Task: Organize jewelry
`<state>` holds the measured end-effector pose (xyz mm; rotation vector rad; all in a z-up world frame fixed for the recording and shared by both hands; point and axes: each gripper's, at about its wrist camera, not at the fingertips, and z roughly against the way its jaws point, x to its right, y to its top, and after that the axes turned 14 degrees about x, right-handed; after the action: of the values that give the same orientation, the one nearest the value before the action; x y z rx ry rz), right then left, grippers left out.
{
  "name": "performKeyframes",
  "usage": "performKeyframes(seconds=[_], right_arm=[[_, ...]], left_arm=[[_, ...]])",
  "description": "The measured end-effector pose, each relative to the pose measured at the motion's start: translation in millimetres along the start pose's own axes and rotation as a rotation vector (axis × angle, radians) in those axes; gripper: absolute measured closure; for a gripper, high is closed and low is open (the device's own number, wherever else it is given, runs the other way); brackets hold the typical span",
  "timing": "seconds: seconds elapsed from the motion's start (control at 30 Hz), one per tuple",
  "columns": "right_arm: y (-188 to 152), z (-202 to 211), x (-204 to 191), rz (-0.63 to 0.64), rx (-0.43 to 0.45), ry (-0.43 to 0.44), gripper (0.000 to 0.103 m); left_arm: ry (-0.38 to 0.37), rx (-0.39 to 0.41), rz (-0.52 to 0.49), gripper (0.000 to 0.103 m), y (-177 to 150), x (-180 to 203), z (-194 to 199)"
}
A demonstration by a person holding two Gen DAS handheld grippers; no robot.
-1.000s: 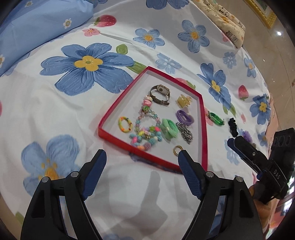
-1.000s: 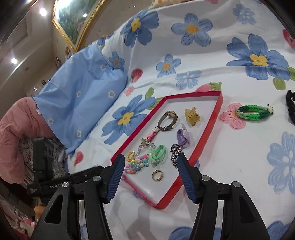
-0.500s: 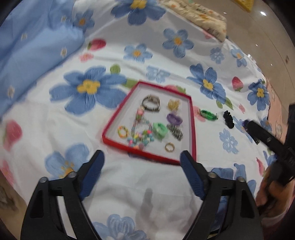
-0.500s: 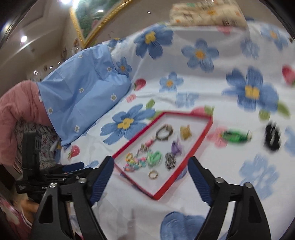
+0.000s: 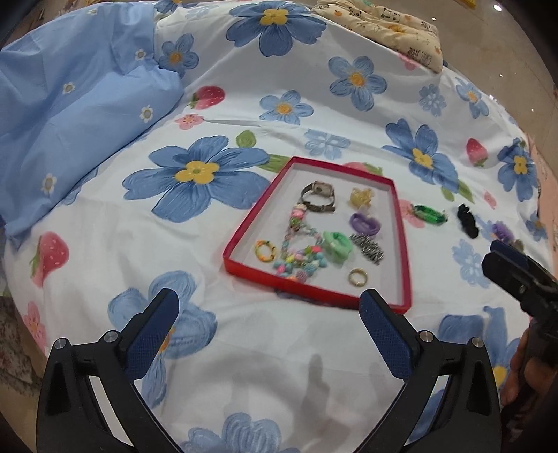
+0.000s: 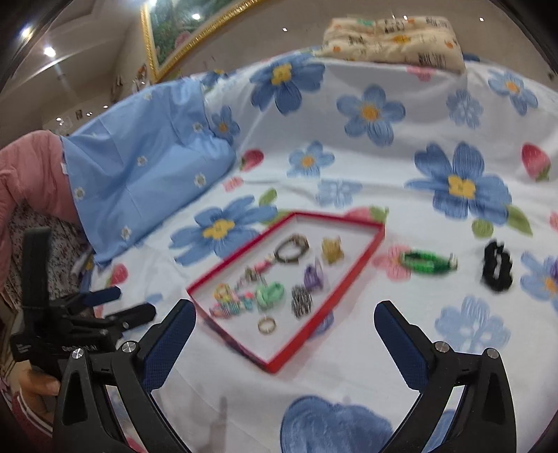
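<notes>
A red-rimmed tray (image 5: 244,226) (image 6: 348,299) lies on the floral bedsheet. It holds a watch (image 5: 318,196), a beaded necklace (image 5: 300,251), a gold ring (image 5: 357,277), a green band (image 5: 336,243), a purple band (image 5: 364,223) and other small pieces. A green bracelet (image 5: 429,213) (image 6: 427,262) and a black scrunchie (image 5: 467,219) (image 6: 497,266) lie on the sheet right of the tray. My left gripper (image 5: 268,313) is open and empty, held above the sheet in front of the tray. My right gripper (image 6: 284,324) is open and empty, also short of the tray.
A blue pillow (image 5: 69,104) lies at the left. A folded patterned cloth (image 5: 383,24) sits at the far edge of the bed. A purple item (image 5: 502,231) lies by the right gripper's tip in the left wrist view.
Both grippers have pulled back and risen away from the tray, which now looks smaller and farther. Both stay open and empty. The jewelry has not moved.
</notes>
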<state>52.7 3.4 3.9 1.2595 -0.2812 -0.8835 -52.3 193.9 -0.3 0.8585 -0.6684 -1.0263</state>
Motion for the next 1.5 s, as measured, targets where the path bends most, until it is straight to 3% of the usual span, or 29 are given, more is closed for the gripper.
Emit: performKeyframes(seconds=[0.2, 0.53, 1.5], right_arm=[[-23.3, -2.7, 4.4, -0.006, -0.030, -0.013, 0.000], [-30.6, -4.2, -1.1, 0.038, -0.085, -0.029, 0.000], [-24.7, 3.7, -16.3, 0.075, -0.053, -0.014, 0.000]], left_arm=[[0.045, 0.029, -0.037, 0.000, -13.4, 1.7, 4.2], [0.033, 0.018, -0.062, 0.000, -12.6, 9.7, 10.3], [0.055, 0.065, -0.079, 0.000, -4.8, 15.6, 26.9]])
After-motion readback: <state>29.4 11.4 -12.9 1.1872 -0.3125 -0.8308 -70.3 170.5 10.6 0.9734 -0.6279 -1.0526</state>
